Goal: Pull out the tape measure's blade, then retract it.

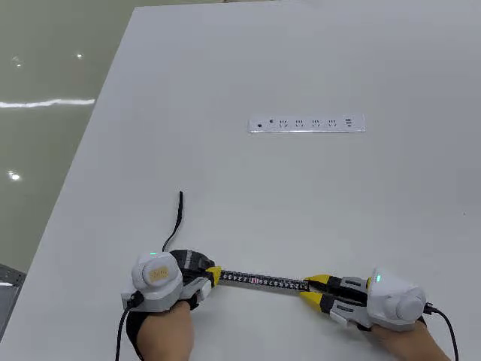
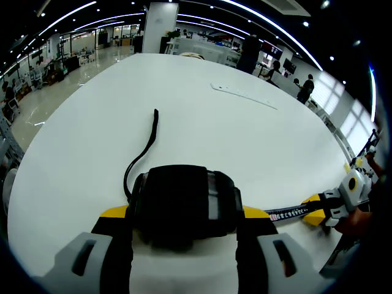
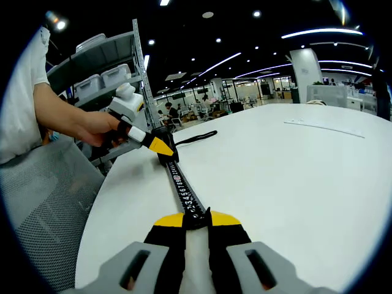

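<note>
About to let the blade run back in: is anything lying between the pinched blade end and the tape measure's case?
Nothing visible. The black numbered blade runs straight over bare white table from the right gripper to the black plastic case in the left gripper. The black strap and white power strip lie off that line.

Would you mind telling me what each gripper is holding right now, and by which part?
The left gripper clamps the tape measure's case by its sides; the right gripper pinches the pulled-out blade near its free end.
</note>
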{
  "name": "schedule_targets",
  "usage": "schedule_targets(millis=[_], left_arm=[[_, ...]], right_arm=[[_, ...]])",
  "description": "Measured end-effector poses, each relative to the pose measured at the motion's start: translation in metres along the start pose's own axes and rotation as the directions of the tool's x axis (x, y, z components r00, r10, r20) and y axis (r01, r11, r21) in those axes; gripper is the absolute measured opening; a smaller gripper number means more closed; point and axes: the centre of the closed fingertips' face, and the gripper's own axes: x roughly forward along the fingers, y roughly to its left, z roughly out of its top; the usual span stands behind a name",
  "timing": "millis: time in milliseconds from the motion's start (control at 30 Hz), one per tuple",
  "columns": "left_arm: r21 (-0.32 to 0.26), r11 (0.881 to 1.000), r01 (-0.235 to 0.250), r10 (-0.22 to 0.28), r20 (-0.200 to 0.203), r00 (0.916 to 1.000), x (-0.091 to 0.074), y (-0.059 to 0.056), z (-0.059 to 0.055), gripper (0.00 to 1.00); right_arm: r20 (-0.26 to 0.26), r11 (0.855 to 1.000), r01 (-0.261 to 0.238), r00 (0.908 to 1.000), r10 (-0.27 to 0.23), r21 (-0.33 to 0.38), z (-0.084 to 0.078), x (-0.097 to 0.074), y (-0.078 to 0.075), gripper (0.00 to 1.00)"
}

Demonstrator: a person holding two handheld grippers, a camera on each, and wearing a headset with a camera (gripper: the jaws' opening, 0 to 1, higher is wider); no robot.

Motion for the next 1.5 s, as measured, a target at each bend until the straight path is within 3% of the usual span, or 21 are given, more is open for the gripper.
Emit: schedule_targets(millis=[1500], left_arm=[[-0.006, 1.0, 0.008, -0.008, -0.012, 0.9999, 0.0, 0.0, -0.001, 0.66]], right_arm=[[-0.014, 0.998, -0.066, 0.9977, 0.066, -0.02, 0.013, 0.046, 0.017, 0.12]])
